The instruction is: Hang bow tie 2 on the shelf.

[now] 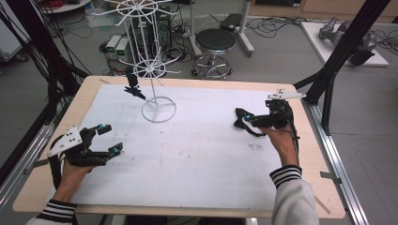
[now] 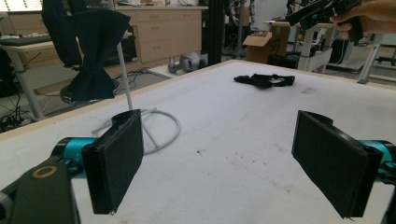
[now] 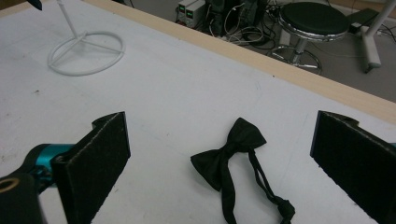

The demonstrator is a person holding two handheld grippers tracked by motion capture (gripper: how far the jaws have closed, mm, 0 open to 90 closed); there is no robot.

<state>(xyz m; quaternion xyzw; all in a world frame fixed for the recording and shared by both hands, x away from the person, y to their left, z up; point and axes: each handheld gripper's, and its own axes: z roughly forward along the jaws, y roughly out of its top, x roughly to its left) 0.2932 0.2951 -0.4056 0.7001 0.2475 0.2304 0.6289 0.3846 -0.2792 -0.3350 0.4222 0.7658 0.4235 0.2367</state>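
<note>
A black bow tie (image 3: 229, 158) with its strap lies flat on the white mat, right of centre (image 1: 241, 118). My right gripper (image 1: 249, 121) hovers over it, open, with the tie between and below its pads (image 3: 100, 154); midway between the tips (image 3: 219, 154) nothing is gripped. A second dark bow tie (image 2: 93, 51) hangs from the white wire stand (image 1: 158, 110) at the back left (image 1: 133, 88). My left gripper (image 1: 109, 138) rests open near the left edge, nothing between its pads (image 2: 116, 158), gap centre (image 2: 224, 163). The far tie (image 2: 264, 80) and the right gripper (image 2: 322, 11) show beyond.
The stand's ring base (image 3: 86, 51) sits on the mat behind centre. The wooden table edge (image 3: 299, 77) runs along the far side, a black stool (image 1: 215, 42) on the floor beyond it. Black frame posts (image 1: 338, 61) rise at the right corner.
</note>
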